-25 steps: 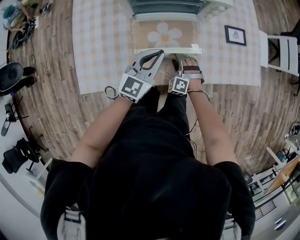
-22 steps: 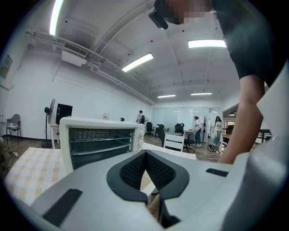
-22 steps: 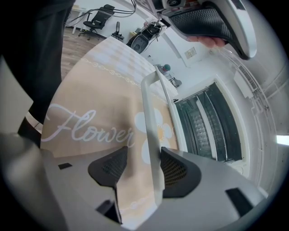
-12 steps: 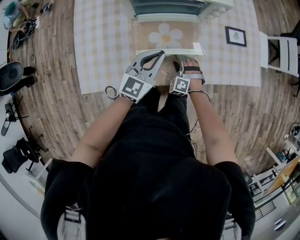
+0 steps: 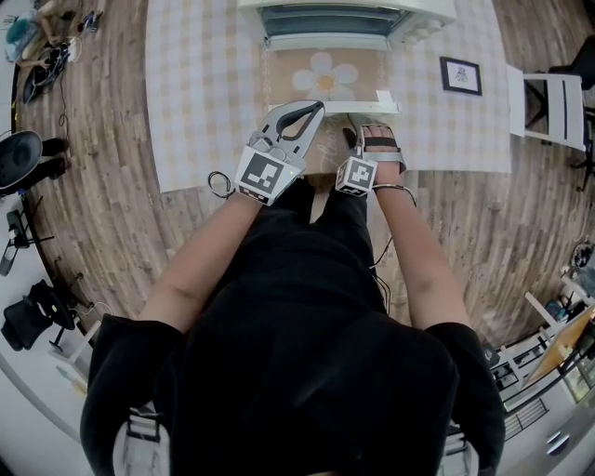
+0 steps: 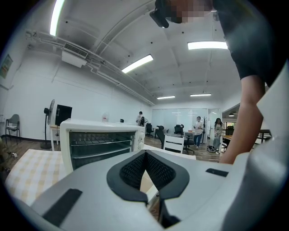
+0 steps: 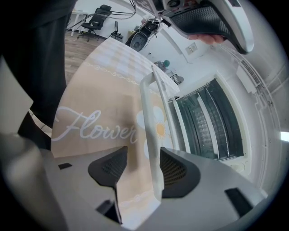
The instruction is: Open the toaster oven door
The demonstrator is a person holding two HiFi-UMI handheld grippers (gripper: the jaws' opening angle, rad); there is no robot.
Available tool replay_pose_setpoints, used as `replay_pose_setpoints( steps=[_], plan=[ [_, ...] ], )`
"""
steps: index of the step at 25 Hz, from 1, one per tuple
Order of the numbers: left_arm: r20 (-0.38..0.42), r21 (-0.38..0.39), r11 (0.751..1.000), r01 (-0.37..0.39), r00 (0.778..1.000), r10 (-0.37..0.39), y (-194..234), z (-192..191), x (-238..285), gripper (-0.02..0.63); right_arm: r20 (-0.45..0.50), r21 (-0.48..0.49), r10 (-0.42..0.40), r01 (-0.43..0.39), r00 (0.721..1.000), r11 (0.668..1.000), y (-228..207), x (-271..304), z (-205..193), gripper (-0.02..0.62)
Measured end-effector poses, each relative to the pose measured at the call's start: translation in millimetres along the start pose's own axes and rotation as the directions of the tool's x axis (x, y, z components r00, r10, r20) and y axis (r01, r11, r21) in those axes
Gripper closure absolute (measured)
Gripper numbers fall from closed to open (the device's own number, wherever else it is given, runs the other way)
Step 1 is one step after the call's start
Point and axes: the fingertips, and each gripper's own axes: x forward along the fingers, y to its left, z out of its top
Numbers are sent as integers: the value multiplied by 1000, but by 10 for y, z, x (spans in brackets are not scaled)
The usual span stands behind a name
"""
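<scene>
Head view: toaster oven (image 5: 335, 20) sits mid-way along the table's (image 5: 200, 93) far edge. Its door (image 5: 325, 72) already lies swung down flat, with the handle (image 5: 349, 106) nearest the person.

Left gripper view: left gripper (image 6: 145, 155) pads meet, nothing between them.

Right gripper view: right gripper (image 7: 143, 164) jaws apart, the handle bar between them, just beside the right pad.

Judgement: door rigid and hinged, the bar smooth and possibly slippery. Best hold is mid-bar, squarely.

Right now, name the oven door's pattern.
Door: beige with white daisy; best in right gripper view.
</scene>
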Motion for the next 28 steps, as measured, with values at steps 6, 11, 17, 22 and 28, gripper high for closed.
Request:
replay_pose_setpoints(
  steps=[6, 11, 17, 22, 28],
  plan=[
    [8, 4, 1000, -3, 1000, 3, -17, 43, 27, 592, 19, 64, -2, 1, 1000, 998, -114, -211, 17, 360],
    [20, -7, 1000, -17, 1000, 17, 145, 171, -8, 592, 7, 46, 59, -59, 998, 997, -255, -269, 150, 383],
    [24, -12, 999, -39, 999, 40, 386, 305, 370, 592, -2, 39, 125, -125, 992, 991, -664, -145, -29, 383],
    [33, -1, 999, -49, 998, 49, 27, 295, 127, 594, -2, 18, 144, -144, 990, 989, -358, -486, -119, 383],
    [29, 9, 998, -68, 997, 68, -35, 321, 15, 592, 73, 54, 102, -106, 992, 993, -581, -776, 0, 383]
  ],
)
